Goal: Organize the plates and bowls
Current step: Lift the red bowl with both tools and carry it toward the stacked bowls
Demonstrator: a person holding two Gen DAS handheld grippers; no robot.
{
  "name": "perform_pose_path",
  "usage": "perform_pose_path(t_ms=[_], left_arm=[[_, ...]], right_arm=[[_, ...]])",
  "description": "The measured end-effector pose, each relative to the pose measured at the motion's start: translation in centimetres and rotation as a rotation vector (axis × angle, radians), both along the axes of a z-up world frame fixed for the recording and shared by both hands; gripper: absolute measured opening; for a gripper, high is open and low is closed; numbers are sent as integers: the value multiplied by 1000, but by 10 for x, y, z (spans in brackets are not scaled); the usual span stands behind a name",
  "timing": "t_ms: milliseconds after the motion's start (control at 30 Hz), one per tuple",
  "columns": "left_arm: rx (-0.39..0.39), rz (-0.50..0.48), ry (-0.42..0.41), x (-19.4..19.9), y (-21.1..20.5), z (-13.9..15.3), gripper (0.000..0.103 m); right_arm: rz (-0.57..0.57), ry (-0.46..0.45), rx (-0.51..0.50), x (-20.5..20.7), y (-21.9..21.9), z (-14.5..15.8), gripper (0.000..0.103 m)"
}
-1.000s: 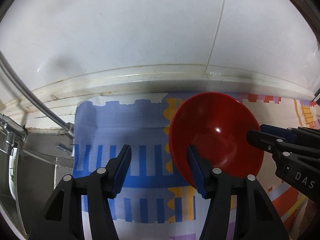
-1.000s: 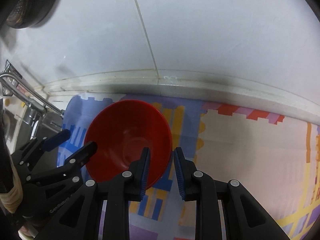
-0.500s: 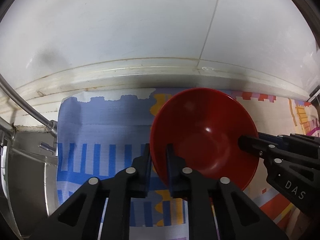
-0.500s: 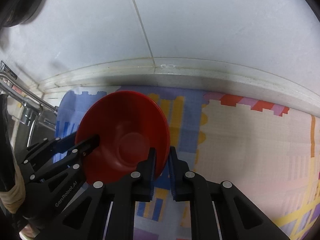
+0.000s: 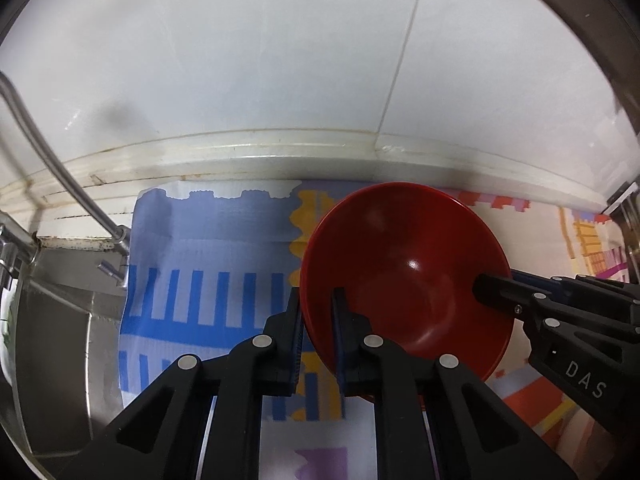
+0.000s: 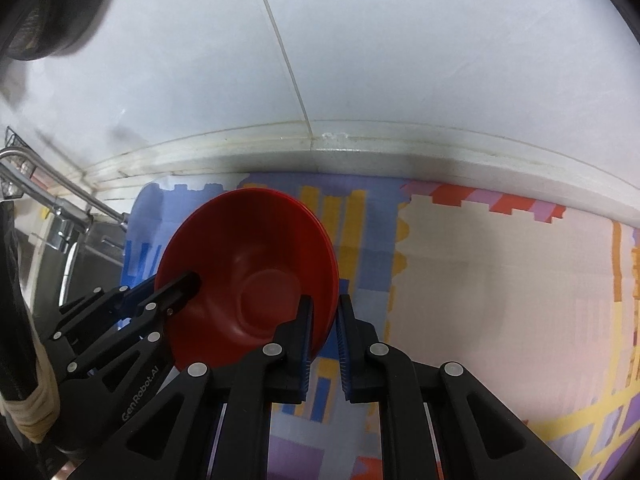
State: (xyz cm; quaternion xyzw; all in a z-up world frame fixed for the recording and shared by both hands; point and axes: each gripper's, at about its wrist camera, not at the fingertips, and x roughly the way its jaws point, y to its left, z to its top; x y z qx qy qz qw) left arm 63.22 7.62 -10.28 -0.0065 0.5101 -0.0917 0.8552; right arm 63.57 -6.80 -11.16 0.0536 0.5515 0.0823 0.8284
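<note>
The red bowl [image 5: 404, 276] I pinch with both: left hand-held gripper [image 5: 316, 312] on its left rim, right hand-held gripper [image 6: 323, 320] on its right rim.

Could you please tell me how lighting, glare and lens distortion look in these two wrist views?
Left wrist view: fisheye bends the wall ledge into an arc, a small white glint sits inside the red bowl, and the corners go dark. Right wrist view: the same bending of the ledge, no sharp glint on the bowl, soft shadow under the ledge onto the patterned mat, and a dark blurred shape top left.

bowl [image 5: 404, 272] above mat [image 5: 208, 248], sink [image 5: 52, 320] left
</note>
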Motion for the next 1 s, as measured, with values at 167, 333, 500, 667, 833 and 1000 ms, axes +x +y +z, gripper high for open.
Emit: perform_pose_path(t_ms=[167, 333, 500, 667, 833, 1000], left_arm=[[-15, -12, -37, -21, 0, 22, 14], [-20, -31, -70, -43, -8, 40, 14], [-25, -42, -107, -67, -18, 60, 14], [-20, -48, -136, -92, -28, 74, 14], [-40, -50, -138, -115, -37, 82, 14], [-35, -87, -145, -139, -56, 90, 14]], right_arm=[[11, -34, -19, -19, -3, 18, 13], [10, -69, -24, -40, -4, 34, 13], [5, -97, -16, -65, -13, 49, 13], [0, -128, -10, -89, -23, 64, 13], [1, -137, 6, -109, -34, 71, 13], [-6, -147, 5, -138, -48, 78, 13]])
